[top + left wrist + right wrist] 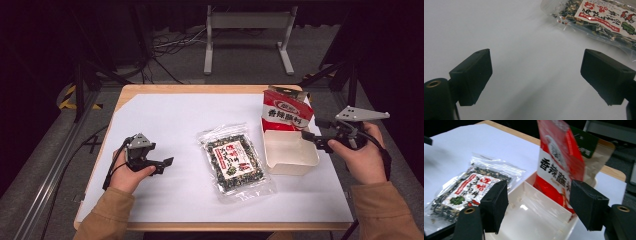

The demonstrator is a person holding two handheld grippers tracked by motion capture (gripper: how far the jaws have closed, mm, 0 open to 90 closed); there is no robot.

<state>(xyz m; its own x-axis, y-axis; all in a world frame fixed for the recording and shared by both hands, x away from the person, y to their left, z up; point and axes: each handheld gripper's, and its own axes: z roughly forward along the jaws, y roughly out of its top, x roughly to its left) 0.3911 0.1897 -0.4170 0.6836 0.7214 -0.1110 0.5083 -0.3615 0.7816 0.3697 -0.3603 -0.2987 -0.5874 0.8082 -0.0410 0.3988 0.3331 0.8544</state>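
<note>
High view. Table (150,92) with white sheet. White tray (290,155) at about 3 o'clock from the table's middle. Red pouch (286,111) stands upright in the tray's far end, leaning slightly. Clear bag (236,161) of dark dried food with red-and-white label lies flat near the middle, just beside the tray at its 9 o'clock, not touching as far as I can tell. Right gripper (306,136) sits at 3 o'clock of the tray, tips at the tray's right rim near the pouch's base; jaws apart, nothing between them. Left gripper (167,164) at 9 o'clock of the bag, well apart from it, low over the sheet, pointing toward the bag.

Left gripper view. Jaws wide, bare white sheet between them. Bag's (599,20) corner at 1 o'clock, beyond the tips.

Right gripper view. Jaws wide, holding nothing. Between them the tray (536,220), with a low divider across it. Pouch (559,167) stands at 12 to 1 o'clock, clear of both pads. Bag (471,190) lies at 10 o'clock on the sheet.
</note>
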